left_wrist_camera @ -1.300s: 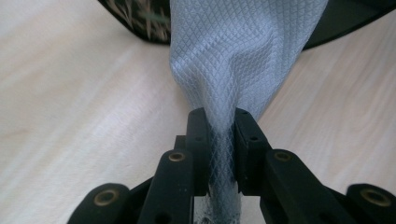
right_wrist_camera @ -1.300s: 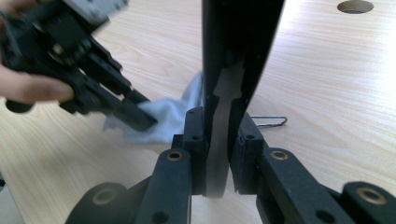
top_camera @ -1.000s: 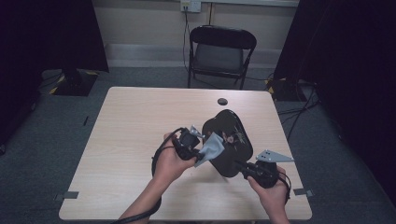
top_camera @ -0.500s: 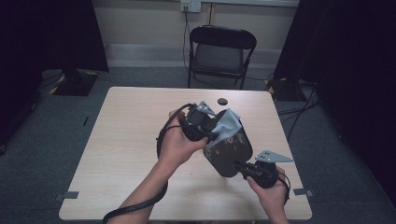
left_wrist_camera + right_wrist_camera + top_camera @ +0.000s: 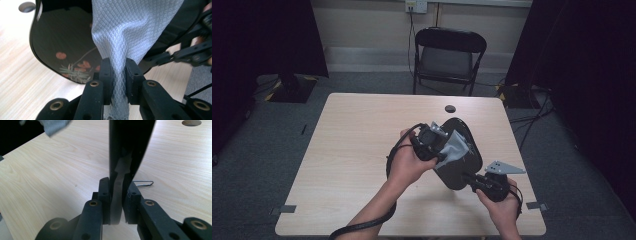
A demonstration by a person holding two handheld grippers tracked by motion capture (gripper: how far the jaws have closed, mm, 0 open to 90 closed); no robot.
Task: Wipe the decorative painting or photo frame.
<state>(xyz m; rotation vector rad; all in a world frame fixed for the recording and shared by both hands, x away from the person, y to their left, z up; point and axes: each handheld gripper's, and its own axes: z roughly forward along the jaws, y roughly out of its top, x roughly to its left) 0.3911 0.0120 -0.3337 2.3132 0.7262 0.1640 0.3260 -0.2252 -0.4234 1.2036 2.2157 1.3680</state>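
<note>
The left gripper (image 5: 443,146) pinches a grey cloth (image 5: 125,37) laid against the black tray (image 5: 464,165), which is held tilted above the table (image 5: 347,150). The right gripper (image 5: 473,181) clamps the tray's near edge.

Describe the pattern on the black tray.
Orange-red blossoms on thin stems across the tray; left gripper view.

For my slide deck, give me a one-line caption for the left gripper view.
Left gripper pinches a grey cloth against a black lacquered tray.
</note>
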